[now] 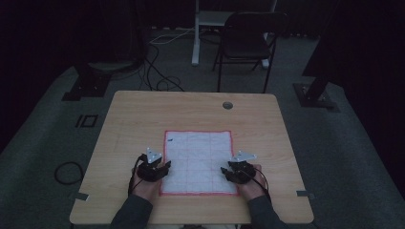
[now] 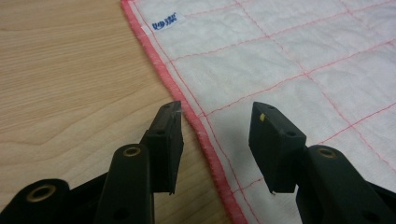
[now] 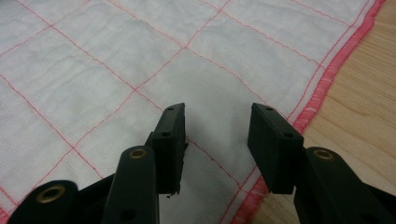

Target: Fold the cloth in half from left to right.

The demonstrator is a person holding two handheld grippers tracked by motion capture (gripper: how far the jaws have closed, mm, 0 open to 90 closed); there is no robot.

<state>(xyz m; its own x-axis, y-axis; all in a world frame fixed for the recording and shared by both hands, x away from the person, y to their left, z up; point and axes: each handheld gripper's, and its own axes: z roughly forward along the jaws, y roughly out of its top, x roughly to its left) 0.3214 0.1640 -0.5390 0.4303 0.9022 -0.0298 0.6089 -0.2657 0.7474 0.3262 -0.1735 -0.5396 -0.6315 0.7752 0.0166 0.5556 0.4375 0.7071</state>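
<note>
A white cloth point(image 1: 198, 160) with a pink grid and a pink hem lies flat on the wooden table point(image 1: 143, 114). My left gripper point(image 1: 160, 168) stands open at the cloth's left edge, near the front corner. In the left gripper view the open left gripper point(image 2: 217, 121) straddles the pink hem point(image 2: 161, 70); a small blue-lettered label point(image 2: 166, 22) sits near the cloth's far corner. My right gripper point(image 1: 228, 171) is open at the cloth's right side. In the right gripper view the right gripper point(image 3: 217, 123) hovers over the white cloth point(image 3: 140, 56) just inside its hem point(image 3: 327, 79).
A round cable hole point(image 1: 228, 105) is in the table's far side. Beyond the table stand a black folding chair point(image 1: 246, 40) and a white stand leg point(image 1: 196, 33), with cables point(image 1: 157, 71) on the grey floor. Bare wood surrounds the cloth.
</note>
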